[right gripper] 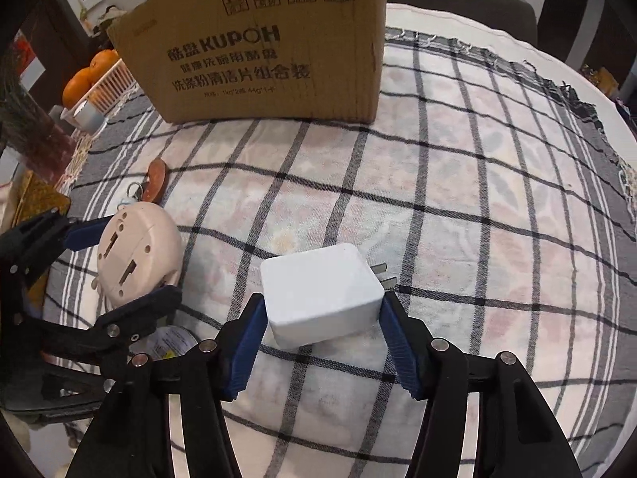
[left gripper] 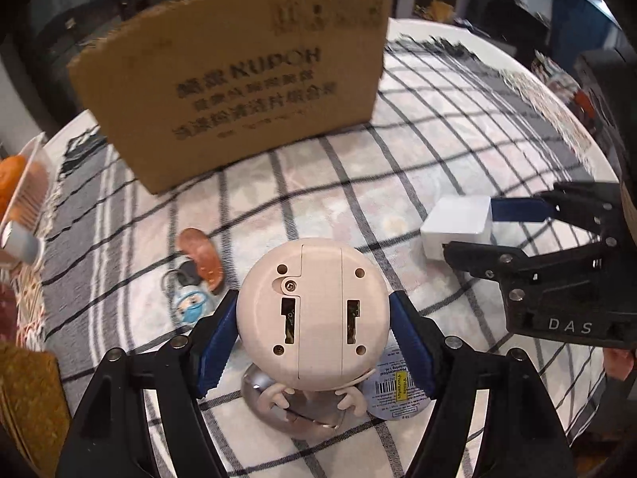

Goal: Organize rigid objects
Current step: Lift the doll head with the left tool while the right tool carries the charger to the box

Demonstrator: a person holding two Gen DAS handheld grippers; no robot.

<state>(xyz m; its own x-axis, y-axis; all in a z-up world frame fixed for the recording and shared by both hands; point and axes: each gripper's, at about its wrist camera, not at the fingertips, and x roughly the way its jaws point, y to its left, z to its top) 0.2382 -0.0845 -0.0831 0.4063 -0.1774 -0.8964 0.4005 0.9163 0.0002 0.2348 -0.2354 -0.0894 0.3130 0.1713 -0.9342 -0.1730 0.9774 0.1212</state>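
**Two hands, two things, one box to fill**

While both grippers hold something, the good way on is slow and steady. The left gripper [left gripper: 312, 338] squeezes the round beige toy [left gripper: 312, 314] at the bottom middle of the left view, a blue pad tight on each side. The right gripper [right gripper: 322, 332] has the white plug block [right gripper: 320, 300] between its pads at the bottom middle of the right view, and both pads touch it (its metal prongs stick out to the right).

The cardboard box [right gripper: 262, 55] stands at the top of both views, on the checked cloth [right gripper: 477, 219]. I think that is where things go. Lift each thing well above the cloth, carry it over the box's top edge, and only then let go. Keep clear of the small keychain [left gripper: 195, 279] at the left. The round toy may slip, so hold it firmly.
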